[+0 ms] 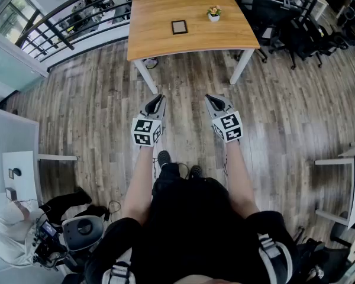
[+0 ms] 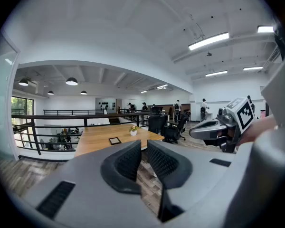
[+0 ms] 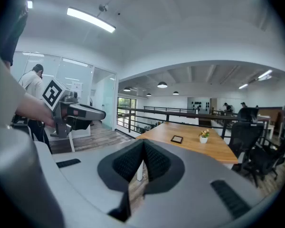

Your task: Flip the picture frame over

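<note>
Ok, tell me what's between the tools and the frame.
Nothing visible blocks the way. The left tool and right tool hover over bare floor, short of the table. The frame lies flat on it; the flower pot stands off to its right, apart from it.

All three views toward far table
</note>
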A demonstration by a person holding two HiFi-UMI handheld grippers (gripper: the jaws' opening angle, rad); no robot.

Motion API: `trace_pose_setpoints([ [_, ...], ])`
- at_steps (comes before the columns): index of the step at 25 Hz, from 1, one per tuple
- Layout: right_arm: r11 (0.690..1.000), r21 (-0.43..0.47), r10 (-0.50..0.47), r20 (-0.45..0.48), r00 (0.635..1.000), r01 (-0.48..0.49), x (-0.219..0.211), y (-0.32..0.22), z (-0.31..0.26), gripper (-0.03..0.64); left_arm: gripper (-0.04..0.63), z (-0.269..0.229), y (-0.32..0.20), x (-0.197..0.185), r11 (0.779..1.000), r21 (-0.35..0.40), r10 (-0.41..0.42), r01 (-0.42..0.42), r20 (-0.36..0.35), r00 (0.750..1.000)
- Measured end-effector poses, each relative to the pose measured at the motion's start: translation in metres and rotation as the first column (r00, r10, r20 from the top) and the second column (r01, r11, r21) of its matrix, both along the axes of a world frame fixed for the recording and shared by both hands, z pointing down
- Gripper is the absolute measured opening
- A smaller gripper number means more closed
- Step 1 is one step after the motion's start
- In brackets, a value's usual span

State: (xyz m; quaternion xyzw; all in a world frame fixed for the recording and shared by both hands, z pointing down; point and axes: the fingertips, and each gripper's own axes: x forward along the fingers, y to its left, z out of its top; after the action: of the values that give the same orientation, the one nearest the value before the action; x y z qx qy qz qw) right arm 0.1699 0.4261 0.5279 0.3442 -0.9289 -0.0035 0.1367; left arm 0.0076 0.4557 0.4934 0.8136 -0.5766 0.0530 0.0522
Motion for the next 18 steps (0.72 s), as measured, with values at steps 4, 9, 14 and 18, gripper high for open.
trace_pose_setpoints([
  [4, 1.000, -0.004, -0.021, -0.011, 1.000, 0.021, 0.000, 0.007, 0.003, 0.008, 0.057, 0.000, 0.004, 0.006, 1.000, 0.000, -0.001, 0.001, -0.002, 1.000],
  [9, 0.999, -0.018, -0.030, -0.006, 1.000, 0.030, 0.001, 0.009, 0.006, 0.008, 0.057, 0.001, 0.005, 0.012, 1.000, -0.004, 0.006, -0.006, 0.000, 1.000],
  [14, 0.999, -0.033, -0.011, 0.012, 1.000, 0.011, 0.004, 0.005, 0.010, 0.008, 0.057, 0.005, 0.005, 0.010, 1.000, -0.014, 0.002, -0.002, 0.004, 1.000],
  [18, 0.999, -0.033, -0.014, 0.010, 1.000, 0.014, 0.002, 0.003, 0.009, 0.008, 0.057, 0.003, 0.003, 0.010, 1.000, -0.014, 0.000, 0.000, 0.001, 1.000],
])
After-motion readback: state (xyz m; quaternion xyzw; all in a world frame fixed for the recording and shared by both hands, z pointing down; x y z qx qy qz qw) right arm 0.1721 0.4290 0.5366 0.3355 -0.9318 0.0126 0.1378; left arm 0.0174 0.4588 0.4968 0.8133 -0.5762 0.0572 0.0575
